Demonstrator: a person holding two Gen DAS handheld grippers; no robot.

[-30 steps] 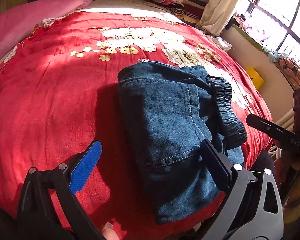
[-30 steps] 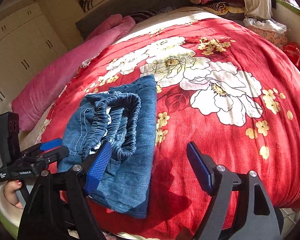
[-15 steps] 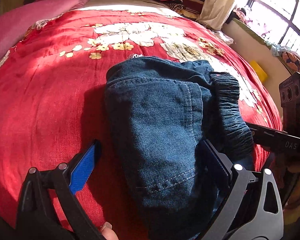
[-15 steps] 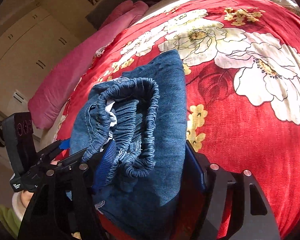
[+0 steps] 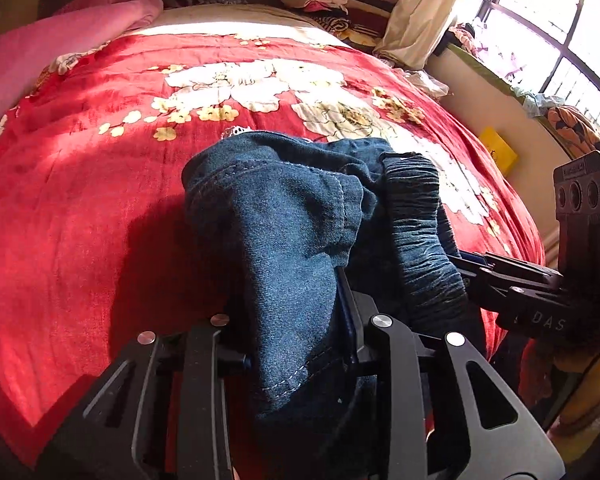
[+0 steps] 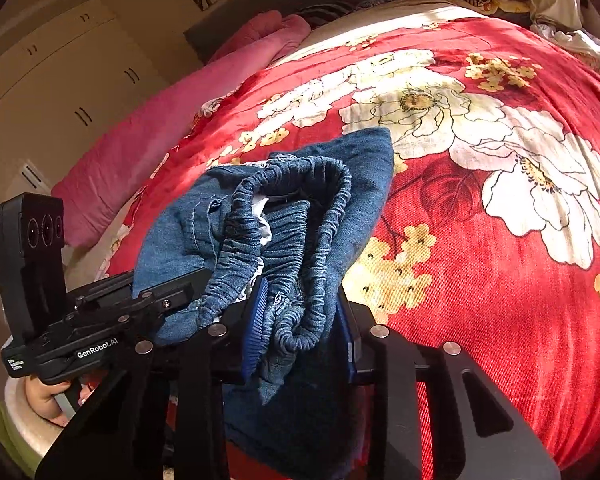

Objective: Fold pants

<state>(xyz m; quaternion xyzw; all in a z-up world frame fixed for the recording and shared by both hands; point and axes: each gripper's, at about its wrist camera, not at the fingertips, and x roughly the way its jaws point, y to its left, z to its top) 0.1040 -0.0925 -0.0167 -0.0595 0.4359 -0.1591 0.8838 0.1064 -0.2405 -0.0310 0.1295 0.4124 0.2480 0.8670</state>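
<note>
The folded dark blue denim pants (image 5: pixel 284 240) lie on the red bed cover with large white flowers (image 5: pixel 80 200), at the near edge of the bed, in front of you. The bundle has its long axis running from you toward the far side of the bed; the folded far end points at the pink blanket (image 5: pixel 60 36) and the head of the bed, and the near end hangs into your two tools. The gathered elastic waistband (image 6: pixel 296 240) sits on the side of your right hand, and in the right wrist view it opens as a loop toward the camera, with a bit of white lining inside. Your left gripper (image 5: pixel 296 320) has just been closing, and now its black fingers (image 5: pixel 352 312) are narrow and clench the left fold of the denim between them; the cloth fills the gap completely. Your right gripper (image 6: pixel 300 320) has also just been closing, and its blue ribbed pads (image 6: pixel 254 320) press on the waistband part and the layers under it, so it grasps the pants too. In each view you see the other tool just beside the bundle, touching the fabric. A hand (image 6: pixel 48 396) holds the left tool from below.
</note>
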